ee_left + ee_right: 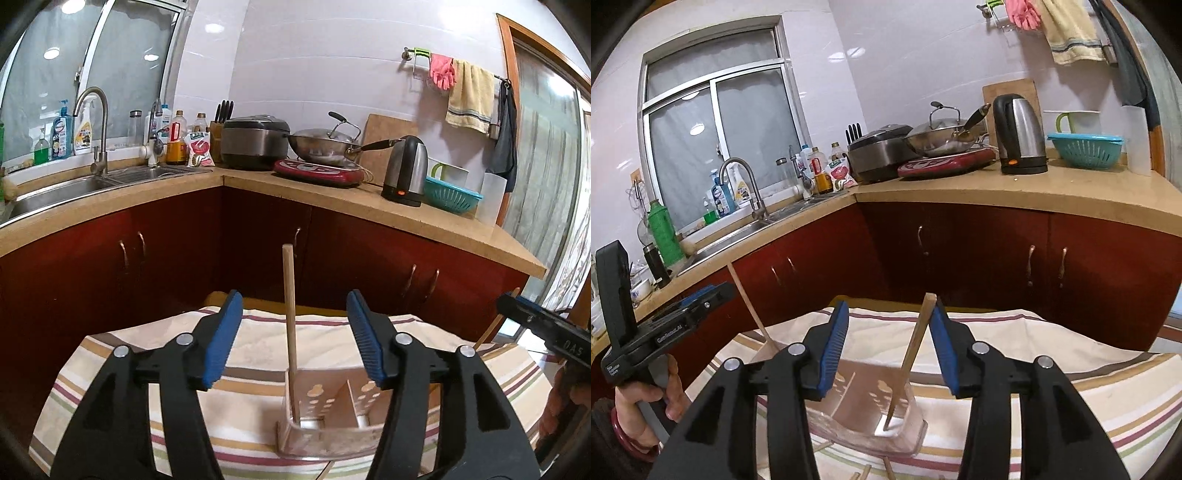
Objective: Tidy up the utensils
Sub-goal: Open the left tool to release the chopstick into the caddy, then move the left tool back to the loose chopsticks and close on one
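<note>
The holder is a clear plastic box with a divider and punched holes, standing on a striped cloth that covers a small table in front of red cabinets.

In the left wrist view, a chopstick stands nearly upright in the left compartment of the holder, its lower end at the holder's floor and its upper end rising well above the rim. The left gripper hangs above the holder with its jaws spread wide, one blue pad on each side of the chopstick and neither touching it. Nothing is held between them.

In the right wrist view, a second chopstick leans in the holder, its tip down near the holder's floor and its top resting against the inner face of the right-hand blue pad. The right gripper has its jaws wide apart; the left-hand pad stands clear of the chopstick, so the stick is not clamped. The first chopstick shows to the left of the holder, slanting up beside the left gripper's body, which a hand grips by the handle.

More sticks lie on the cloth just in front of the holder, partly hidden by the gripper.

Behind the holder, the counter carries a kettle, a wok and a teal basket.
</note>
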